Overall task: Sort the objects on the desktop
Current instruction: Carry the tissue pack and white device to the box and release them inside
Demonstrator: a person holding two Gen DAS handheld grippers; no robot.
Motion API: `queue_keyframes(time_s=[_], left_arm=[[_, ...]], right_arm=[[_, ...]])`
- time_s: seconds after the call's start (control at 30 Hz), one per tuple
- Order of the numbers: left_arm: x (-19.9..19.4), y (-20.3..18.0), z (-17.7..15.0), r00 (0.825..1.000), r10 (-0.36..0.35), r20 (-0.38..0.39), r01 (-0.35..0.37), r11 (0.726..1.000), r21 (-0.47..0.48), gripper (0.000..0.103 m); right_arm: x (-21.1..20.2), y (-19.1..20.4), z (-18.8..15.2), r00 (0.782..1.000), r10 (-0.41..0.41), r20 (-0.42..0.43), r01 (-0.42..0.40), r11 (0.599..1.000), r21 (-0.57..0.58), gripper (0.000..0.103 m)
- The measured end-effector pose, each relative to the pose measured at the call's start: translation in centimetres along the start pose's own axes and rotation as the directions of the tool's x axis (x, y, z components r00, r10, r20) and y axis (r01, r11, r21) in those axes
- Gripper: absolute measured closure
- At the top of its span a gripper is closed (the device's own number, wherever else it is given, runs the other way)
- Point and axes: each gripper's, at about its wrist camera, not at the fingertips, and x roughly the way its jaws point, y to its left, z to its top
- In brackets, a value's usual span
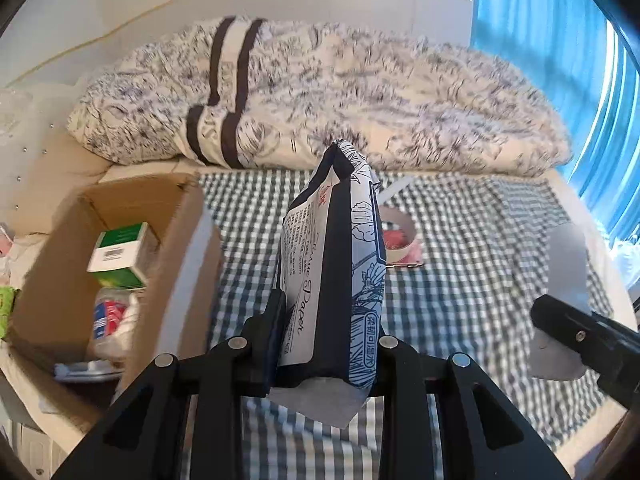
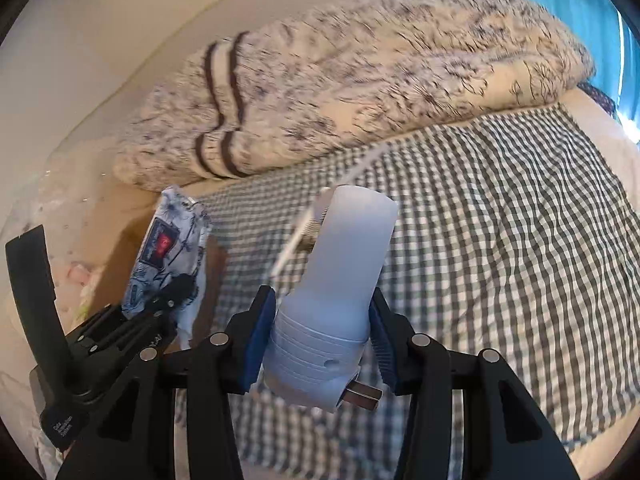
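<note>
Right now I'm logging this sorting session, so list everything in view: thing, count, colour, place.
tissue pack: one, navy and white, held upright in the left gripper
charger plug: one, white, in the right gripper
cardboard box: one, brown, open, left of the pack
green box: one, inside the cardboard box
tape roll: one, beige, behind the pack
checked cloth: one, grey-white
quilt: one, patterned, far side
left gripper: black
right gripper: black, blue fingers

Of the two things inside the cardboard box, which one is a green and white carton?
The small carton at the back of the cardboard box; the item in front of it is a clear packet with red and blue print.
</note>
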Motion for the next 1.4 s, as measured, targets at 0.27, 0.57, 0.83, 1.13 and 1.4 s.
queue_keyframes(time_s=[0.27,0.57,0.83,1.13,1.4], left_arm=[[-5.3,5.1,-2.4,0.999,-0.005,0.04,0.008,0.999,-0.054,0.075],[-8.2,15.4,-1.5,0.993,0.086,0.075,-0.073,0.985,-0.158,0.075],[-5.0,22.4,-1.4,0.987,0.159,0.014,-0.154,0.97,-0.19,0.075],[1.5,24.6,-3.2,0.985,0.142,-0.098,-0.16,0.964,-0.214,0.029],[1.6,23.4,-2.6,0.984,0.161,-0.076,-0.172,0.967,-0.19,0.022]], right_arm=[[-1.5,6.2,-2.9,0.997,0.058,-0.041,-0.06,0.997,-0.055,0.057],[1.4,16.8,-0.8,0.975,0.205,-0.086,-0.216,0.965,-0.149,0.057],[9.2,23.5,-1.1,0.94,0.265,-0.216,-0.303,0.939,-0.165,0.057],[14.1,23.5,-0.7,0.931,0.269,-0.248,-0.308,0.942,-0.135,0.04],[12.5,20.6,0.5,0.943,0.27,-0.193,-0.294,0.95,-0.105,0.04]])
